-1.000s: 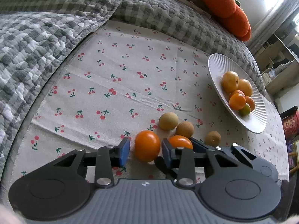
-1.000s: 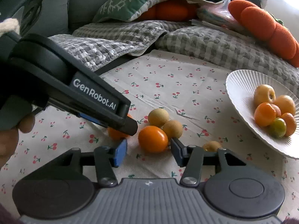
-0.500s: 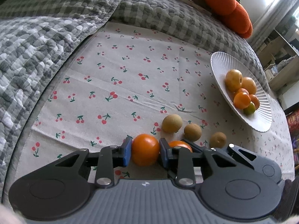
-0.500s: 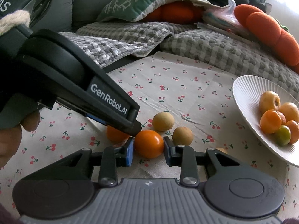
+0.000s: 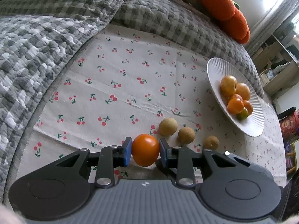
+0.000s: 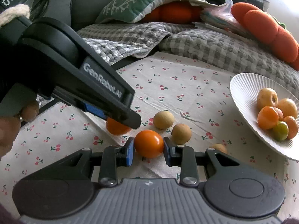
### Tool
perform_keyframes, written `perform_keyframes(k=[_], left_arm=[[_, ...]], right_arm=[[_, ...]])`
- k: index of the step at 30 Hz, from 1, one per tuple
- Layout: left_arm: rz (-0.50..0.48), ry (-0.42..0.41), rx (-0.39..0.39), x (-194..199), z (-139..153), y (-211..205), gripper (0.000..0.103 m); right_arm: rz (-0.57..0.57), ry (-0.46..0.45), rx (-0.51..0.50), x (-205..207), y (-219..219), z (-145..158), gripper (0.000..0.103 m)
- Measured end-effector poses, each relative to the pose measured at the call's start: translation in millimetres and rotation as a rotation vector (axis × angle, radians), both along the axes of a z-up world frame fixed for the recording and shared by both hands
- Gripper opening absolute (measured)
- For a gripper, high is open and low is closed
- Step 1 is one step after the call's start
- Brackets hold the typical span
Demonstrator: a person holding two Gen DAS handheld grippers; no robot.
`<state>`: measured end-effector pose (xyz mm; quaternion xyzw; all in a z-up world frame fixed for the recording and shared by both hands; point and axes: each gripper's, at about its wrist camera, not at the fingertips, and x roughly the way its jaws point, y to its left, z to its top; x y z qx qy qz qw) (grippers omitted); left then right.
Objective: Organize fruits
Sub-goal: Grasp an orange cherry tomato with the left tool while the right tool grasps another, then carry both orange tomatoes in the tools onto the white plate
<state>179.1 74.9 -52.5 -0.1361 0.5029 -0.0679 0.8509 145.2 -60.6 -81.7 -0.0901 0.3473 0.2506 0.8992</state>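
Through the left wrist camera I am seeing my left tool [image 5: 145, 150] clamping an orange tomato [image 5: 145, 149], both pads pressing on its sides, low over the cherry-print cloth [image 5: 119, 85]. Just beyond it three small brown fruits [image 5: 167, 127] are lying in a loose row on the cloth, close to each other but apart. To the right the white ribbed plate [image 5: 220, 69] is standing near the cloth's edge and is carrying a pile of orange and yellow fruits [image 5: 235, 95] with one greenish one. Through the right wrist camera I am seeing my right tool [image 6: 149, 146] clamping a second orange tomato [image 6: 149, 143], which is resting on the cloth. The left tool [image 6: 119, 123] is coming in from the upper left, with the first tomato [image 6: 116, 127] showing under its tip and a hand [image 6: 11, 123] holding it. Two brown fruits [image 6: 163, 119] are lying just behind my tomato, a third is half hidden by the right finger, and the plate [image 6: 243, 85] is at the right.
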Motion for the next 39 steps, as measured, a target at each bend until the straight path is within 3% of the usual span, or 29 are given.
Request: perform_keyframes(k=[39], left_arm=[[0.013, -0.068, -0.043, -6, 30, -8, 0.02]], right_arm=[[-0.098, -0.01, 0.071, -7, -26, 39, 0.029]])
